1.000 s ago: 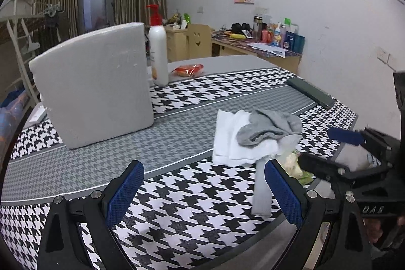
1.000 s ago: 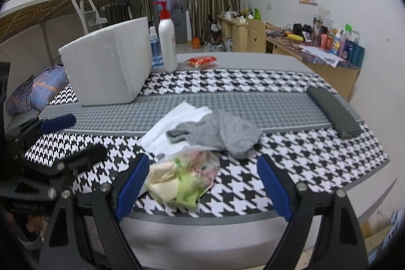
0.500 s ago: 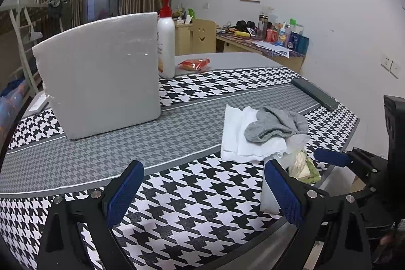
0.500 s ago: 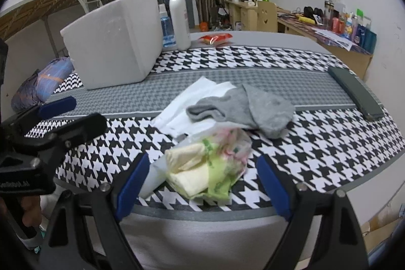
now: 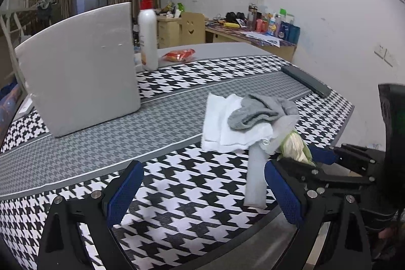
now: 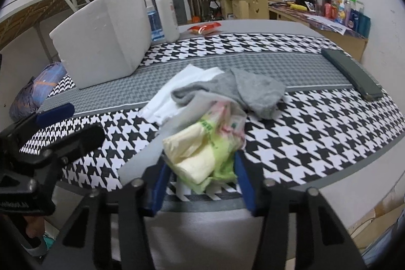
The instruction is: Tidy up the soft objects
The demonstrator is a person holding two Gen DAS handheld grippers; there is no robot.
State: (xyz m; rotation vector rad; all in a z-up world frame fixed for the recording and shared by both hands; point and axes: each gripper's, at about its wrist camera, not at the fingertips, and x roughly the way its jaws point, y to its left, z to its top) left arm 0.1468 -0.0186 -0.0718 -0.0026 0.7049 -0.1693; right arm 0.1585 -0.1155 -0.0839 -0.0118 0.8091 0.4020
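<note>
Tissue packet (image 6: 202,151), yellow-green wrapping inside clear plastic, lies at the near edge of the houndstooth table (image 6: 316,143), between the blue pads of the right gripper (image 6: 200,181). Right jaws are closing on it; both pads sit against its sides, so the packet reads as pinched. In the left wrist view the same packet (image 5: 293,146) shows at the far right, with the right gripper (image 5: 303,161) reaching in around it.

Left gripper (image 5: 202,196): jaws stand wide apart, nothing between them, poised over bare houndstooth cloth near the table edge. A clear plastic strip (image 5: 255,179) lies just beside its right pad, trailing from the pile.

Pile layout: grey sock (image 6: 235,90) crumpled on top of a folded white cloth (image 6: 177,90), both on the grey centre band and the near houndstooth band. Packet touches the near side of the sock and cloth.

Background items on table: white foam box (image 5: 78,67) at left, upright; white pump bottle (image 5: 148,34) with red pump behind it; red snack wrapper (image 5: 178,55) further back; dark flat case (image 6: 351,72) at the right edge, well apart from the pile.

Fingers of a hand (image 6: 33,227) on the left gripper's handle are partly visible, lower left of the right wrist view.
</note>
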